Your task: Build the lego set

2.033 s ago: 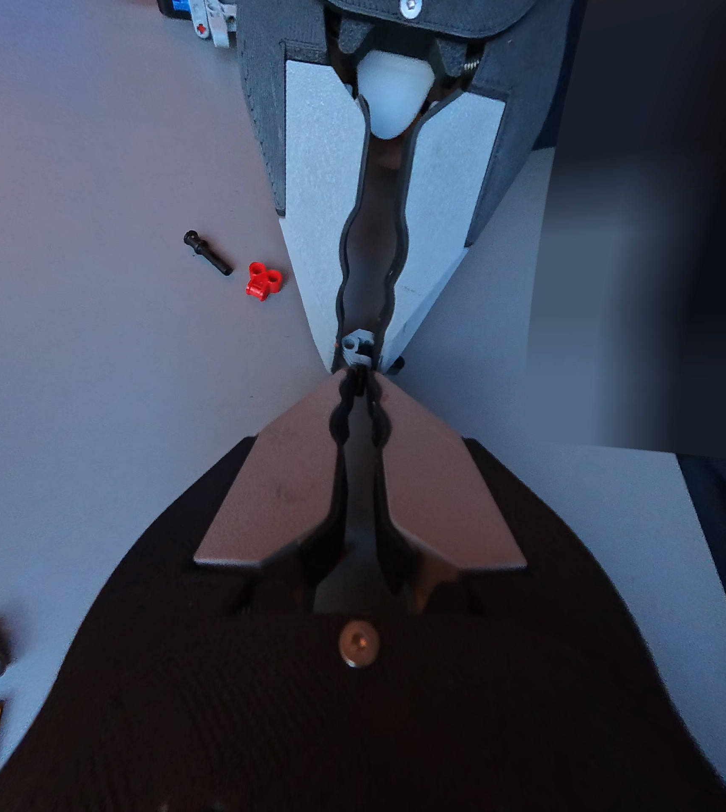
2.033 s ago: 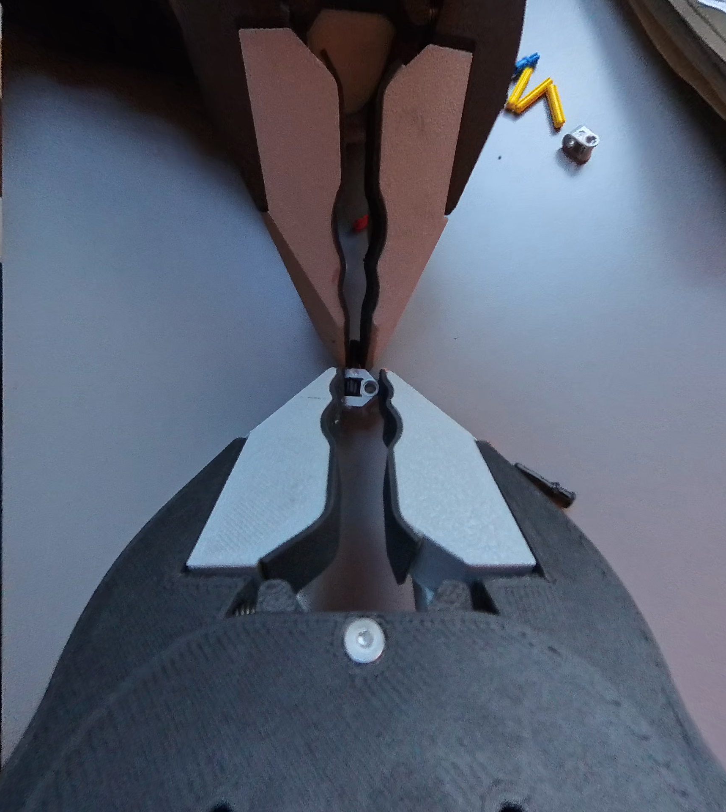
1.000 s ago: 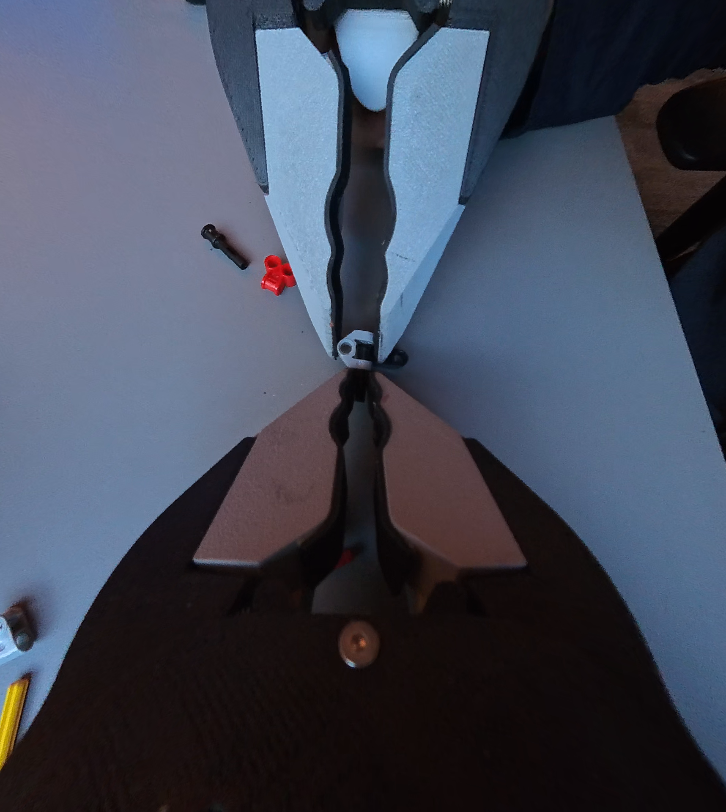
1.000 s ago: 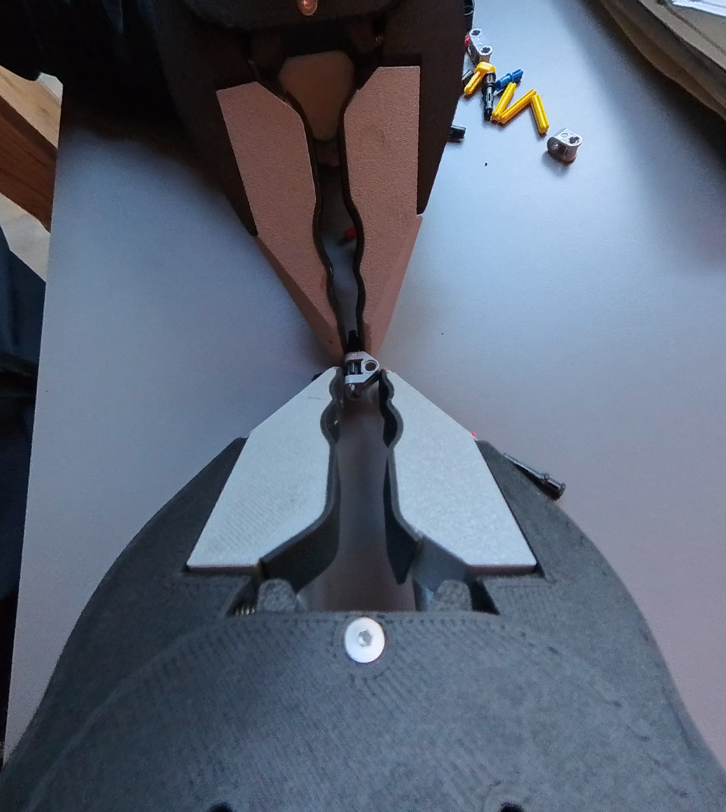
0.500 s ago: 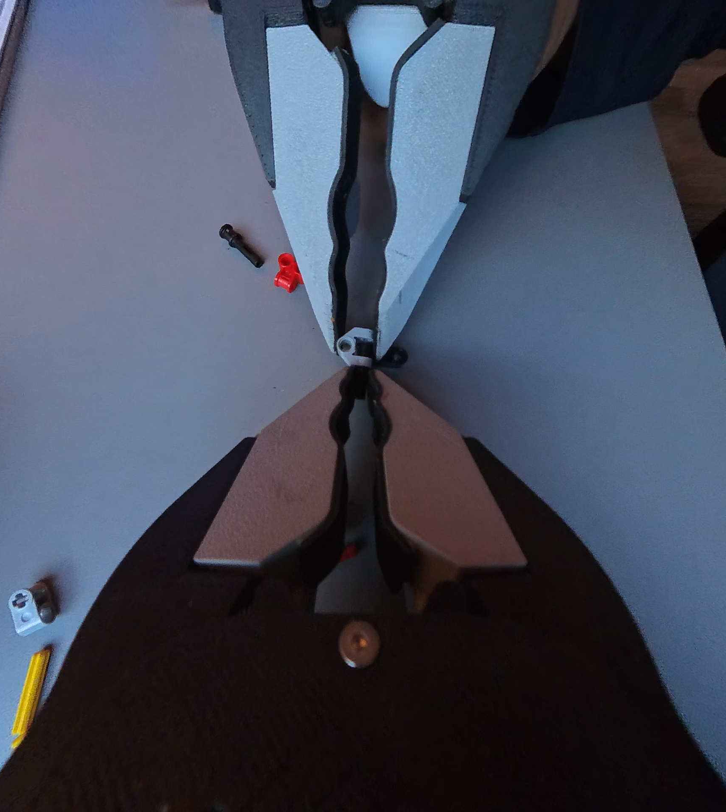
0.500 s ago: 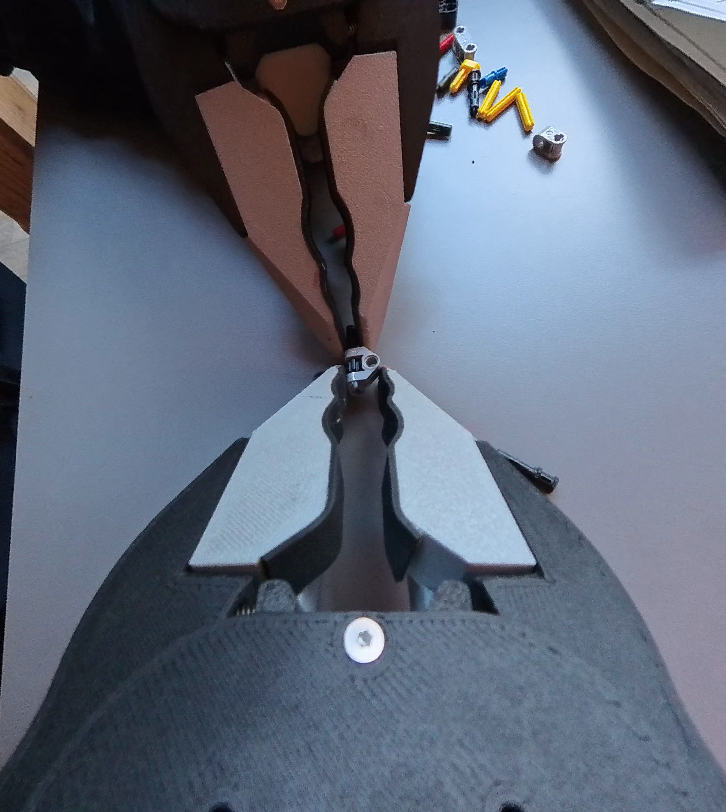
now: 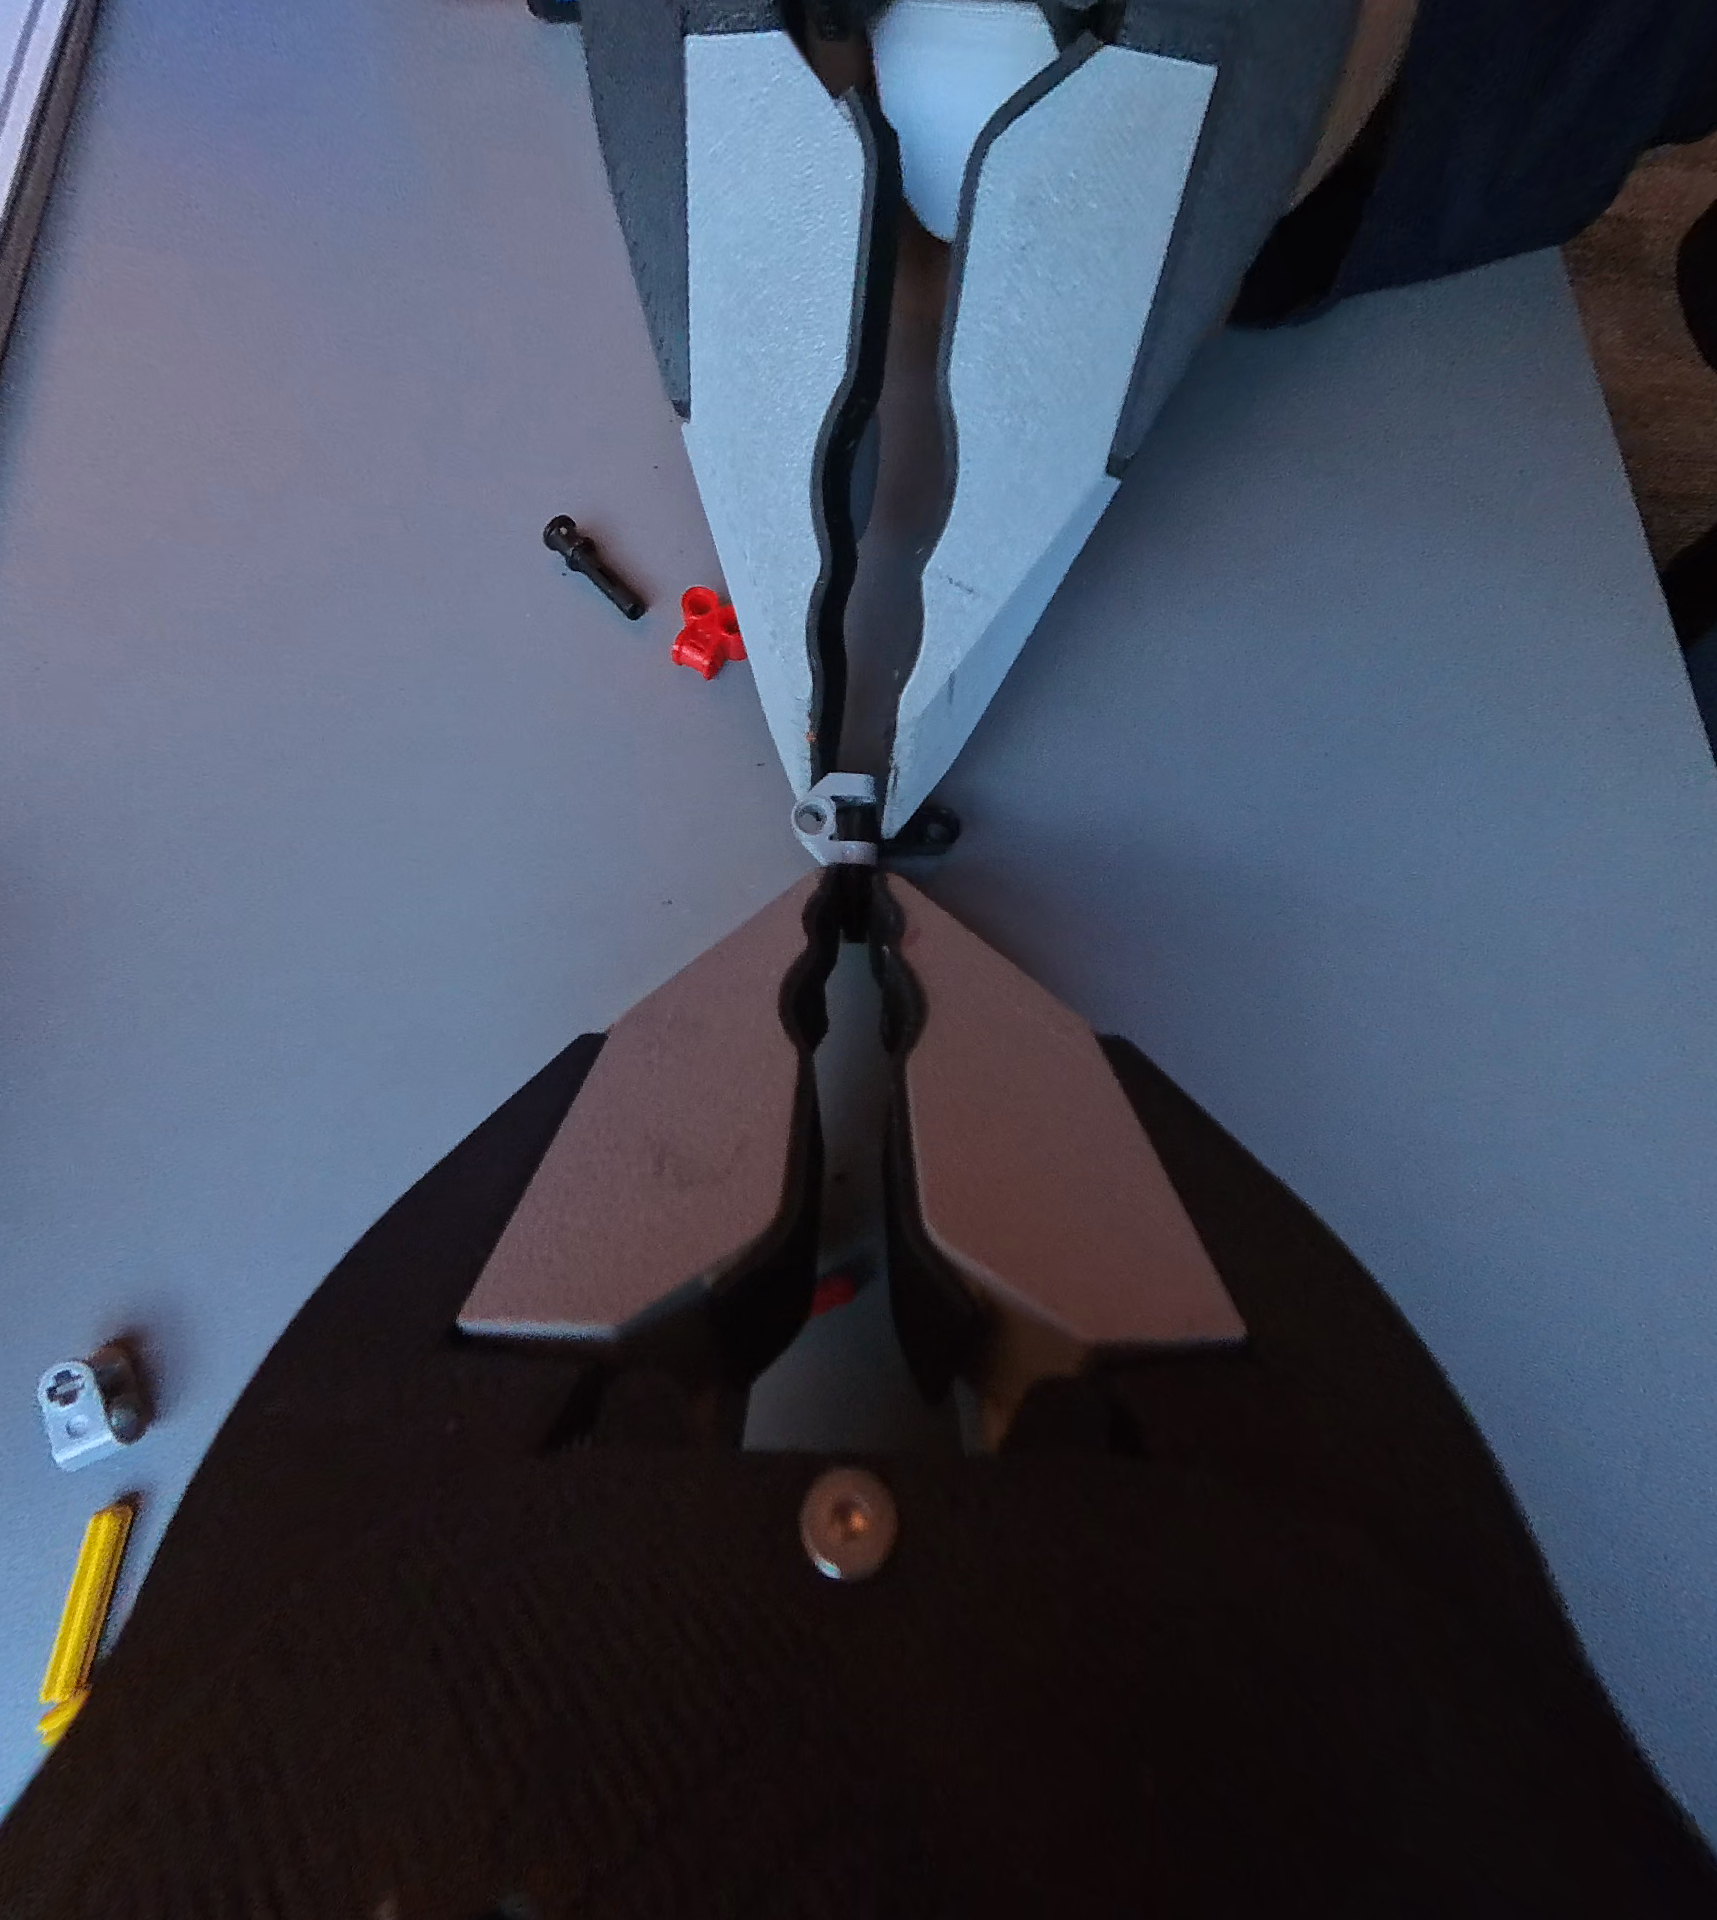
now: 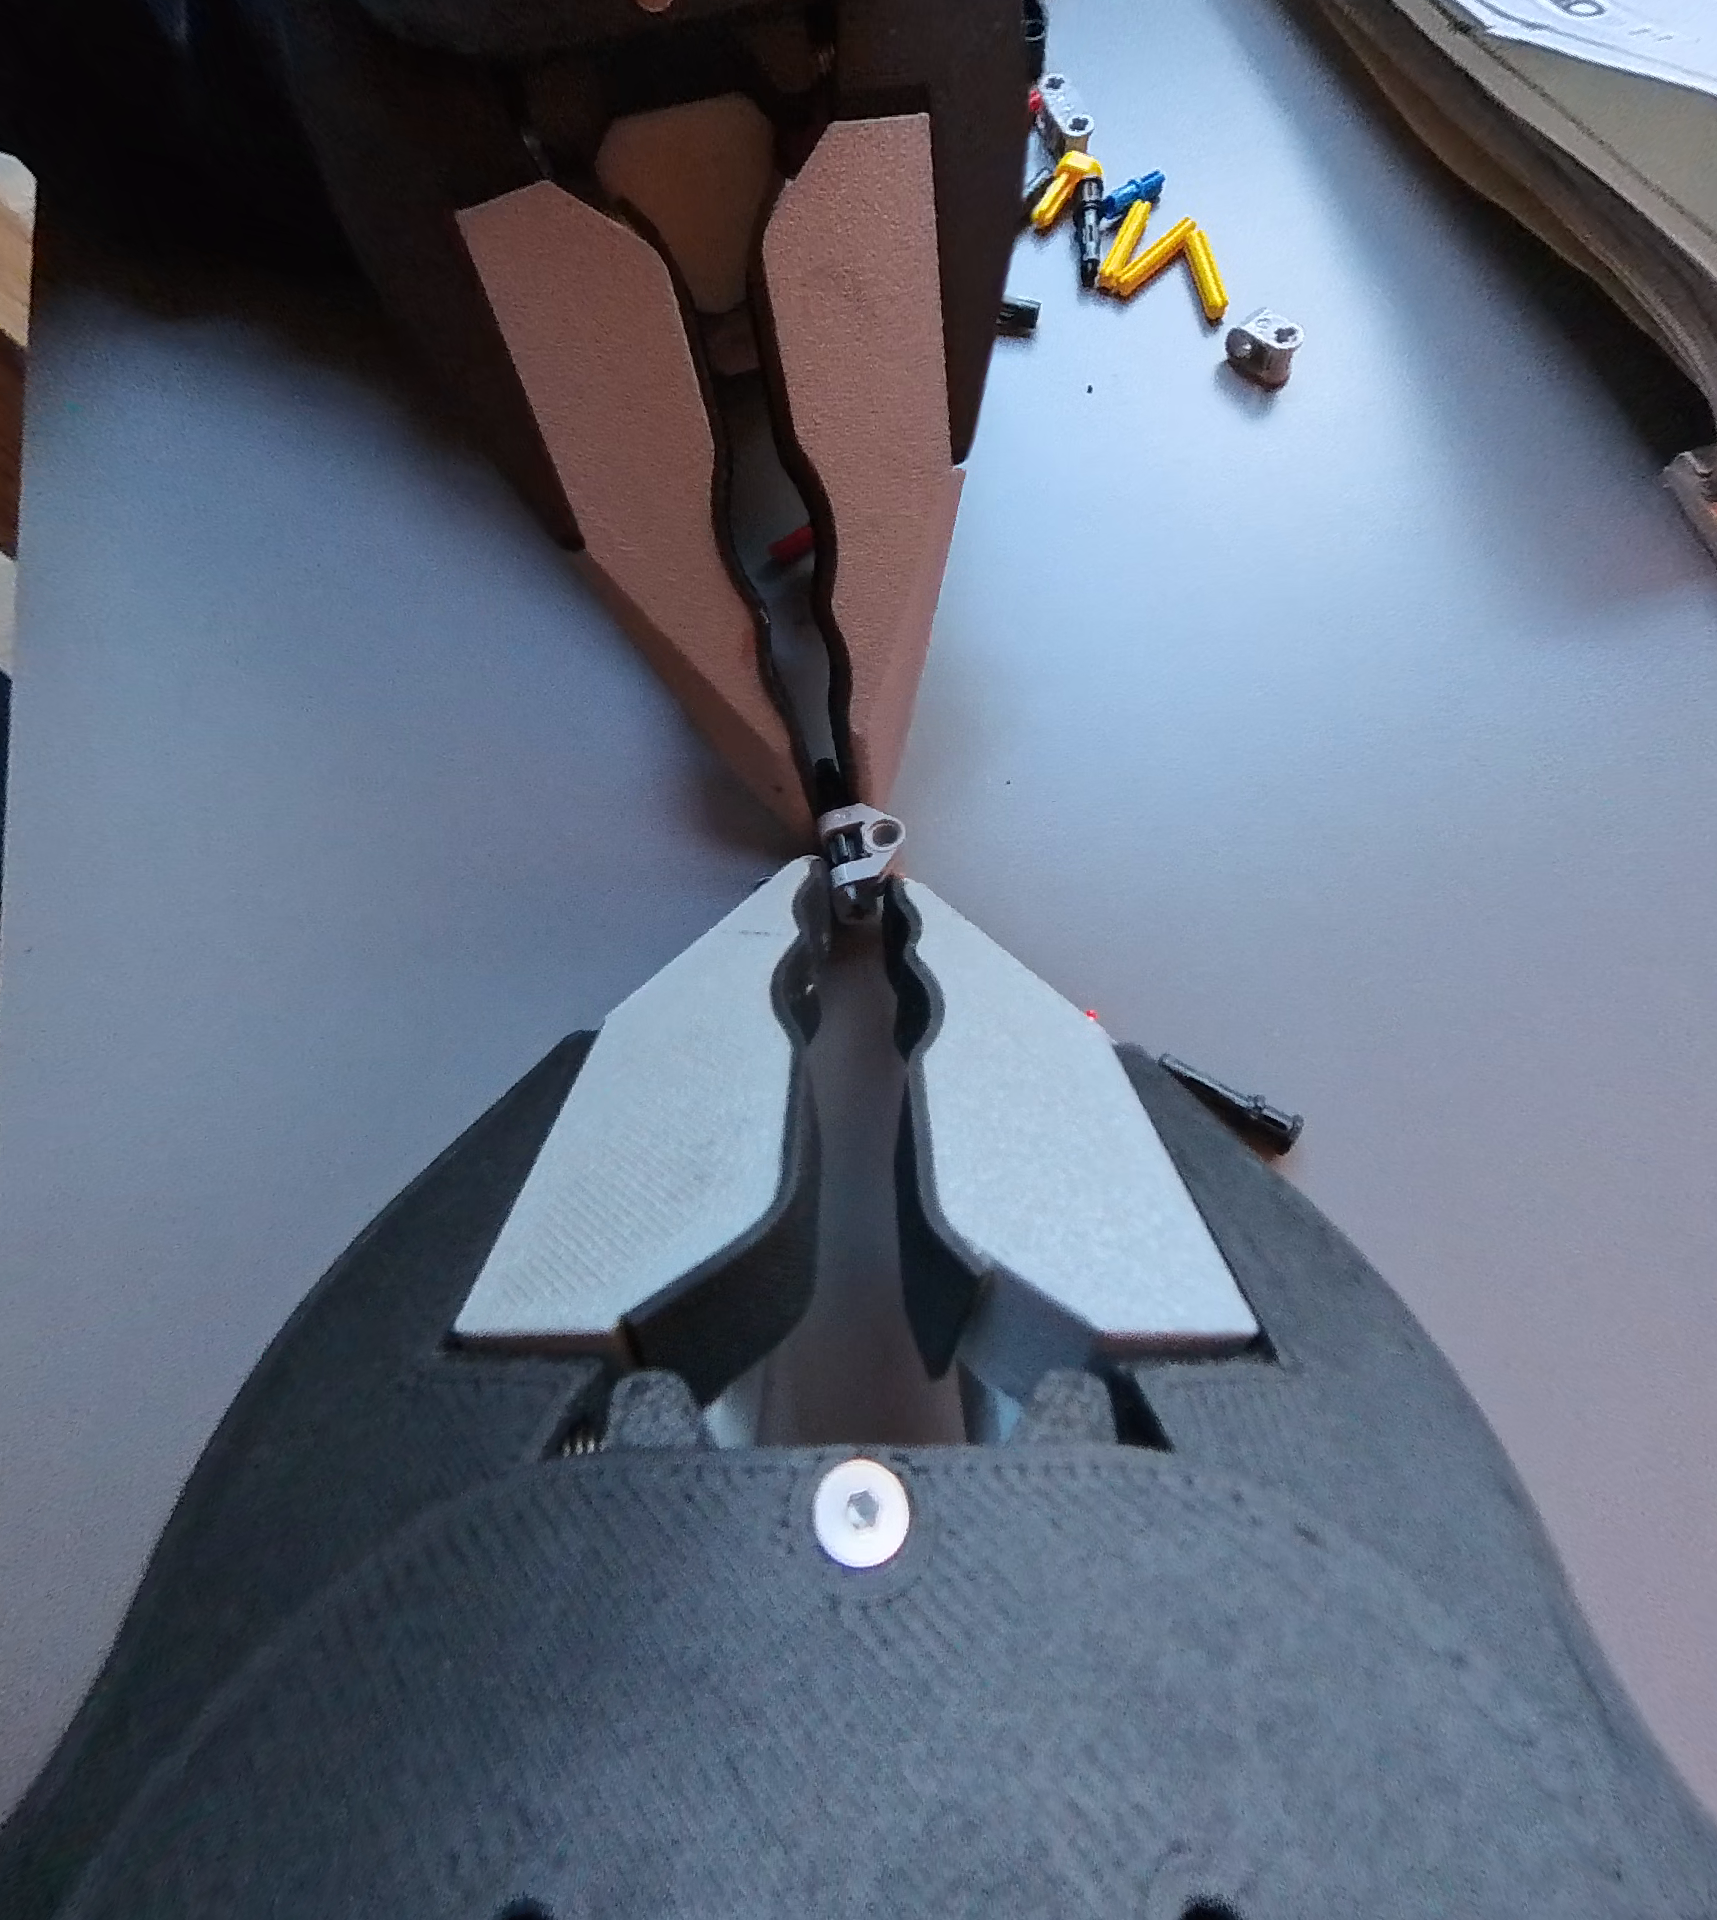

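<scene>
My two grippers meet tip to tip above a grey table (image 7: 314, 935). My left gripper (image 7: 849, 902), with brown fingers, is shut on a thin black pin (image 7: 852, 914). The pin's far end sits in a small grey connector (image 7: 833, 826). My right gripper (image 8: 849, 896), with pale grey fingers, is shut on that grey connector (image 8: 864, 847), which sits tilted with its ring end sticking out sideways. In the right wrist view the left gripper's fingers (image 8: 875, 520) come in from the top with the black pin (image 8: 823, 774) between their tips.
On the table lie a red piece (image 7: 706, 646), a loose black pin (image 7: 592, 567), a small black piece (image 7: 932, 831), a grey connector (image 7: 90, 1403) and a yellow axle (image 7: 85, 1621). Several yellow, blue and grey parts (image 8: 1155, 255) and a thick stack of pages (image 8: 1612, 208) lie at the far right. The grippers are tip to tip, or close to it. Left tips and right tips are each some 15 centimeters from the yellow axle (image 7: 85, 1621). It turns up in the right wrist view (image 8: 1199, 260) as well.
The right jaws have narrowed on the grey connector, which has tilted in the grasp. The left gripper stays shut on the black pin. Both grippers have shifted slightly over the table.
</scene>
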Action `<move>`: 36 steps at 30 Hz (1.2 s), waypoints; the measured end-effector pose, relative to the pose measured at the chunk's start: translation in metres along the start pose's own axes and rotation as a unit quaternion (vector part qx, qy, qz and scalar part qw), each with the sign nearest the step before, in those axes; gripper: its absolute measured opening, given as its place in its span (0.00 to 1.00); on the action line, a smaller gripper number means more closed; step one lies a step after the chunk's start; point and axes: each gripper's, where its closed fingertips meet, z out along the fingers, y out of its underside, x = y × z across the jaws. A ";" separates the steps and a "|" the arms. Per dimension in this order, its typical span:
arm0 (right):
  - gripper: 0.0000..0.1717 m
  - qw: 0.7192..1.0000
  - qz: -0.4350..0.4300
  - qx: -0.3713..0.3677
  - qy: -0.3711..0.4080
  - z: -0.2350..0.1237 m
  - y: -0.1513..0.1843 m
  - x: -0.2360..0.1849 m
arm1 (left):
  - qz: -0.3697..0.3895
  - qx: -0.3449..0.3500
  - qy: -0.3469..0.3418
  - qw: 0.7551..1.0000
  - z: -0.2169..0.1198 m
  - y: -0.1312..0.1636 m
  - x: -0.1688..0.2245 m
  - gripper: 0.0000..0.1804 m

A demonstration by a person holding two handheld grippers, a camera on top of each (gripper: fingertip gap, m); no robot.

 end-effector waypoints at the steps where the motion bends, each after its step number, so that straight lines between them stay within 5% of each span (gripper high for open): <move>1: 0.04 1.000 0.001 0.000 0.003 0.000 0.000 0.000 | -0.002 0.000 -0.001 1.000 0.000 0.000 0.000 0.02; 20: 0.04 1.000 0.010 0.005 -0.018 0.000 -0.001 -0.002 | 0.000 -0.001 0.012 1.000 -0.001 0.001 0.002 0.02; 23: 0.08 0.999 -0.018 0.003 -0.028 0.000 -0.002 -0.004 | 0.026 -0.002 0.005 1.000 0.000 0.000 0.003 0.02; 24: 0.17 0.999 -0.032 0.007 -0.020 0.002 -0.004 -0.003 | 0.032 -0.003 0.006 0.999 0.001 0.000 0.004 0.02; 29: 0.10 0.987 -0.161 0.006 0.012 0.007 -0.008 -0.006 | 0.030 -0.003 0.018 0.999 0.001 0.000 0.005 0.02; 36: 0.08 0.989 -0.146 0.007 -0.015 0.006 -0.006 -0.008 | 0.034 -0.002 0.014 0.999 0.001 0.000 0.006 0.02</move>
